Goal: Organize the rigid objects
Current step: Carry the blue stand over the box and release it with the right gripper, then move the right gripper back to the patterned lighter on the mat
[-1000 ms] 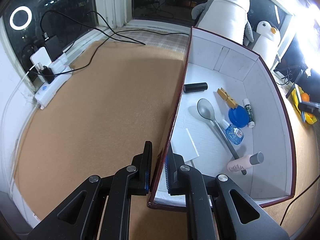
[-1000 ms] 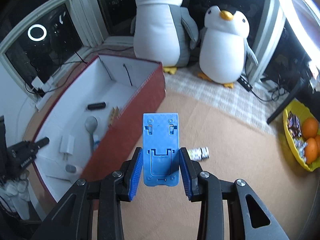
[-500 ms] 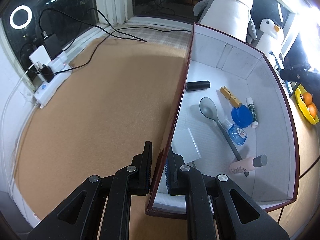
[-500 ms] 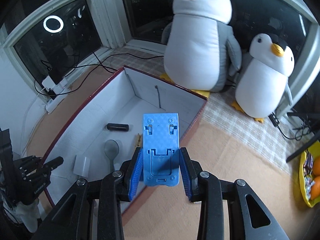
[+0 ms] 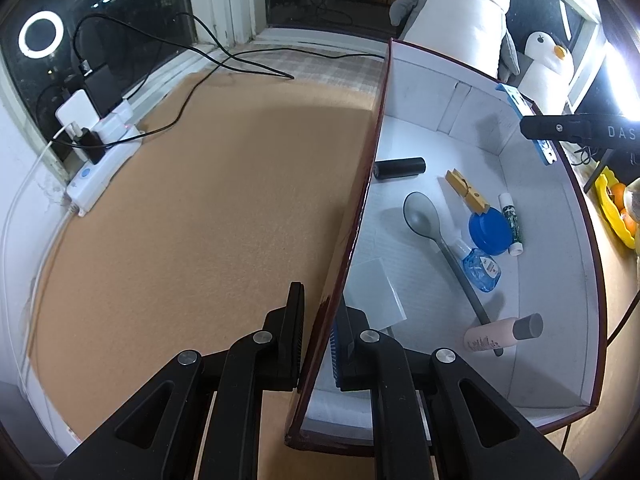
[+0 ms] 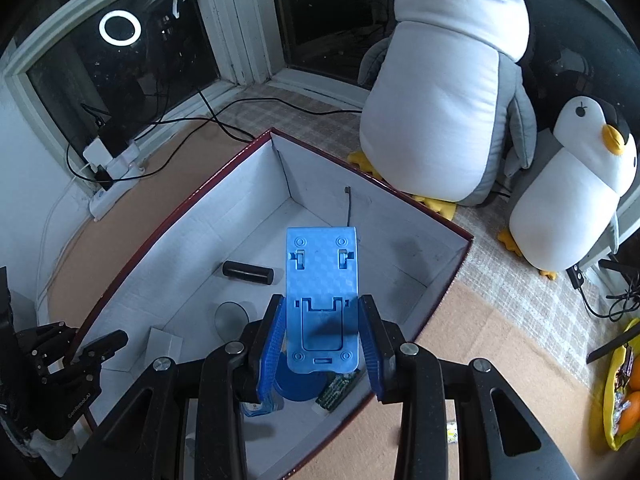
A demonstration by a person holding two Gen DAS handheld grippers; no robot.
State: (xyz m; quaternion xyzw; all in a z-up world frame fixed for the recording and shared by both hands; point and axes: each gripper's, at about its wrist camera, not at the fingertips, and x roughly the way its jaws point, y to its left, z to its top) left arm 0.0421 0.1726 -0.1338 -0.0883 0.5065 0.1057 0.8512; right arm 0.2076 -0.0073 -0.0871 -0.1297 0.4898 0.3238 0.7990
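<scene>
- Blue stand (image 6: 321,300) pinched at its lower end by the right gripper (image 6: 322,336), above the box (image 6: 180,216); long axis points forward along the fingers.
- Left gripper (image 5: 318,332) pinches the box's wall.

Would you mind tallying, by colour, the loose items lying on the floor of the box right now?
Black: 1, the cylinder
Grey: 1, the spoon
Yellow: 1, the clothespin
Blue: 2, the round lid and the small bottle
White: 2, the lip balm stick and the flat card
Pink: 1, the tube
Total: 8
</scene>
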